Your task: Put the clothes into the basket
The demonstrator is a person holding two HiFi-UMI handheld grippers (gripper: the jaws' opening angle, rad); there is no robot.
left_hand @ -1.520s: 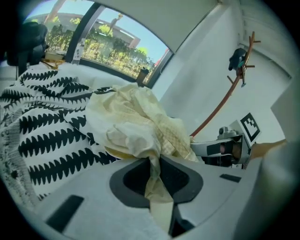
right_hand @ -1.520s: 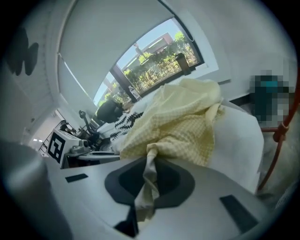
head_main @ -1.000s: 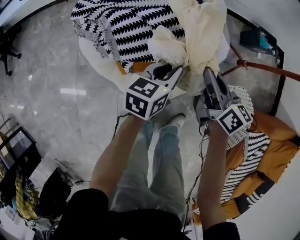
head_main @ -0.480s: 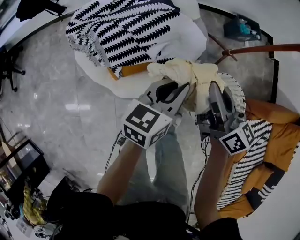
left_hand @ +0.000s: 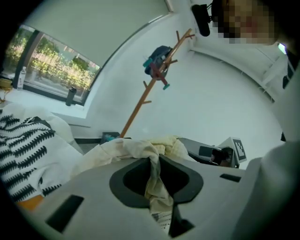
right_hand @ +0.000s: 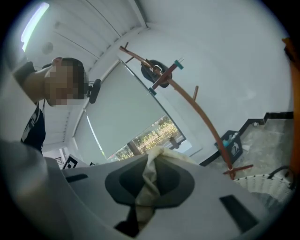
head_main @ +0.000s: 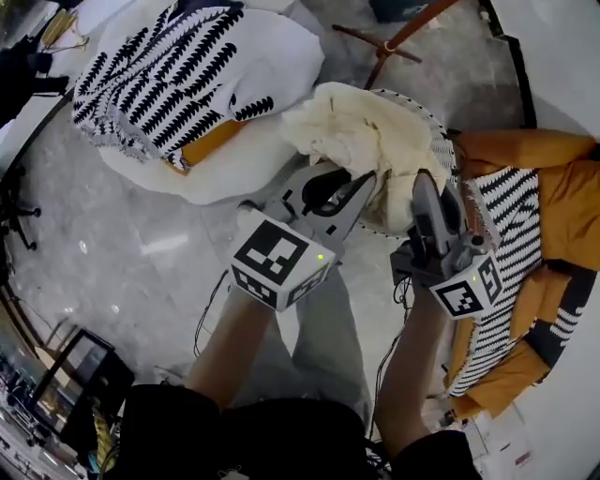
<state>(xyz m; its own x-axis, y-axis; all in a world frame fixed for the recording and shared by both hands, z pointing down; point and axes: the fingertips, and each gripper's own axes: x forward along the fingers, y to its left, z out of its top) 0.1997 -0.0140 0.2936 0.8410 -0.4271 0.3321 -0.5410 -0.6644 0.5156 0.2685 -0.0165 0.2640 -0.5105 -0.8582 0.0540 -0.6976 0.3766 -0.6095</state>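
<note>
A: Where is the crumpled cream cloth garment (head_main: 356, 131)?

B: It is bunched up and held in the air by both grippers. In the head view it overlaps the left part of the white slatted round basket (head_main: 452, 155). It looks to be at or just over the basket's rim, not yet down inside.

A: And the grip?

B: The left gripper (head_main: 367, 183) has its jaws pressed together on a twisted fold of the garment, and its own view shows the cloth running down between them. The right gripper (head_main: 420, 183) does likewise, its jaws nearly closed and pinching another fold. The two stand side by side on the near side of the basket. The garment's bulk is heaped beyond their tips, toward the basket.

A: So how far along is the job?

B: For this piece the carry looks almost over. What is left is to bring it above the basket's opening and let go. Whether anything already lies in the basket cannot be told, since the garment hides the inside.

A: Is anything more waiting?

B: Probably. A black-and-white zigzag cloth (head_main: 155, 84) lies on a white cushion (head_main: 234, 169) well to the left of the basket. An orange and zigzag-patterned cloth (head_main: 525, 225) lies just right of it. A brown wooden coat stand (head_main: 403, 28) rises beyond the basket.
</note>
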